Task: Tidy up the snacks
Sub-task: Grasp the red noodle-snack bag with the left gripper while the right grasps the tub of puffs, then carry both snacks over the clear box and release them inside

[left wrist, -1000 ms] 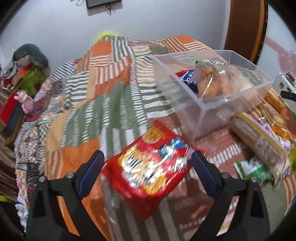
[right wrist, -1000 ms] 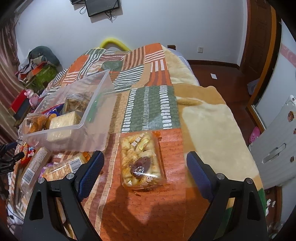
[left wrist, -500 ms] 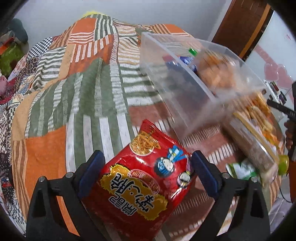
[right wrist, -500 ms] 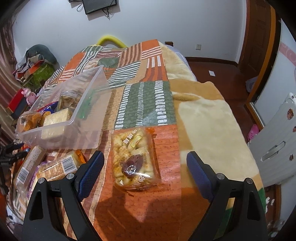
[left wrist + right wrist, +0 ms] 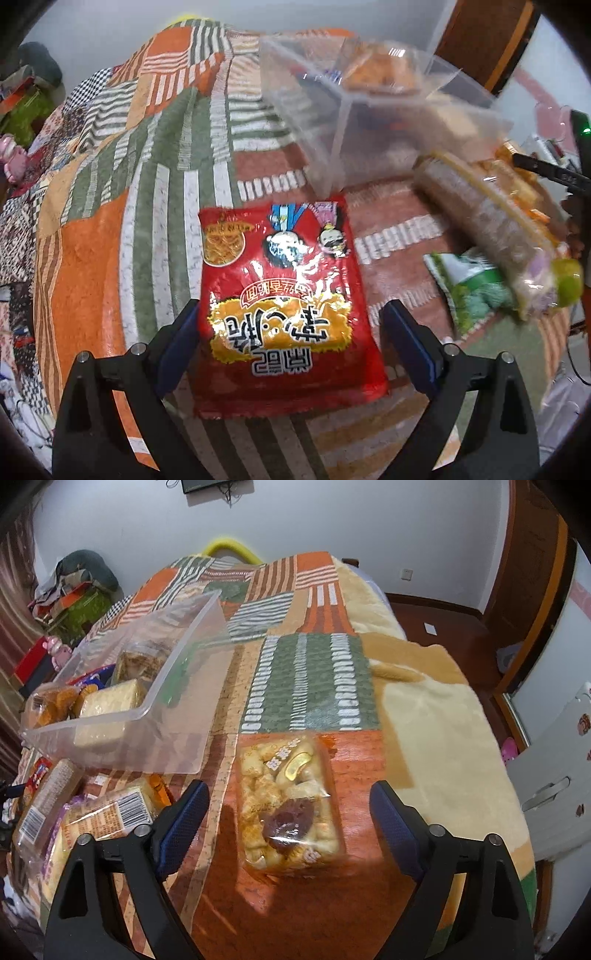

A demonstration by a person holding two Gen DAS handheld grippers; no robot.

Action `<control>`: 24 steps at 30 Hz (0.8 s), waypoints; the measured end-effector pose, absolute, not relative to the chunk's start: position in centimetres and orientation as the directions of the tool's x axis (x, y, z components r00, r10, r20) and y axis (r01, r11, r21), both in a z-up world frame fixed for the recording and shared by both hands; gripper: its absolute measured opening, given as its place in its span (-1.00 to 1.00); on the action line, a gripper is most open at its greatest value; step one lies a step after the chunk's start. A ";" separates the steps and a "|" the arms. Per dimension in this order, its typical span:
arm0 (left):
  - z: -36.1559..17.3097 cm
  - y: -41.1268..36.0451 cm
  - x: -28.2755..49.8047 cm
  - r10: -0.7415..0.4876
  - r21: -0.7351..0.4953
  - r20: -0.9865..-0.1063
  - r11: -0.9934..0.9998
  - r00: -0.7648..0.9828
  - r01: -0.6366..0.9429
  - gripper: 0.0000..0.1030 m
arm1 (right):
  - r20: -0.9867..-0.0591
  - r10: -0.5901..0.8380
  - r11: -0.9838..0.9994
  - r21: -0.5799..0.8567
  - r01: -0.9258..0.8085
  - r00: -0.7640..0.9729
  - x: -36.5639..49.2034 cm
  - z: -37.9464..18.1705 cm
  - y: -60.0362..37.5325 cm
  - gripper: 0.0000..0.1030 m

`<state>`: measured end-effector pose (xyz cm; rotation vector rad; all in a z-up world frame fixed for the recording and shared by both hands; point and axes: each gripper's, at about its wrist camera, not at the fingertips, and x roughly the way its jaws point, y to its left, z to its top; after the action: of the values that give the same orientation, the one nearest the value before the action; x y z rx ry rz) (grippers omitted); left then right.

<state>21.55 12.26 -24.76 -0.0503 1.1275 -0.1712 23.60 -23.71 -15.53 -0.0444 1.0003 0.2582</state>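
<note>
A red snack bag (image 5: 280,306) lies flat on the patchwork blanket. My left gripper (image 5: 291,343) is open, its fingers on either side of the bag's near half. A clear plastic bin (image 5: 354,110) holding several snacks stands beyond it. In the right wrist view a clear pack of golden puffed snacks (image 5: 288,805) lies on an orange patch, and my right gripper (image 5: 288,823) is open around it. The bin (image 5: 177,716) stands to the left there.
Loose snacks lie beside the bin: a long brown biscuit pack (image 5: 480,221), a green bag (image 5: 472,284), a barcoded pack (image 5: 107,816). The bed's edge drops off to the right (image 5: 498,775). Clutter sits on the floor at far left (image 5: 74,590).
My left gripper has moved forward and down over the red bag, which now sits squarely between the fingers. My right gripper has closed in on the puffed snack pack.
</note>
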 end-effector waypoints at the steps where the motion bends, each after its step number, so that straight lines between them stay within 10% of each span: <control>1: -24.9 12.4 21.7 -0.163 -0.135 -0.889 0.986 0.428 0.095 0.88 | -0.840 0.189 0.968 0.073 -0.238 0.508 23.6 -15.7 -23.5 0.46; 6: -25.0 12.7 22.1 -0.135 -0.141 -0.867 0.990 0.480 0.023 0.74 | -0.846 0.173 0.964 0.042 -0.262 0.504 23.1 -16.2 -22.9 -0.14; 11: -24.4 12.4 21.4 -0.101 -0.114 -0.855 0.993 0.508 0.005 0.27 | -0.838 0.176 0.962 0.034 -0.272 0.517 22.4 -15.9 -22.9 -0.16; 24: -18.0 13.3 19.5 -0.036 -0.098 -0.773 0.993 0.634 -0.064 0.27 | -0.758 0.219 0.957 0.044 -0.286 0.615 21.0 -11.3 -22.5 -0.18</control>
<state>19.47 13.27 -18.00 -0.1201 0.8852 0.0161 20.96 -22.49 -11.29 -0.0838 0.8608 0.2915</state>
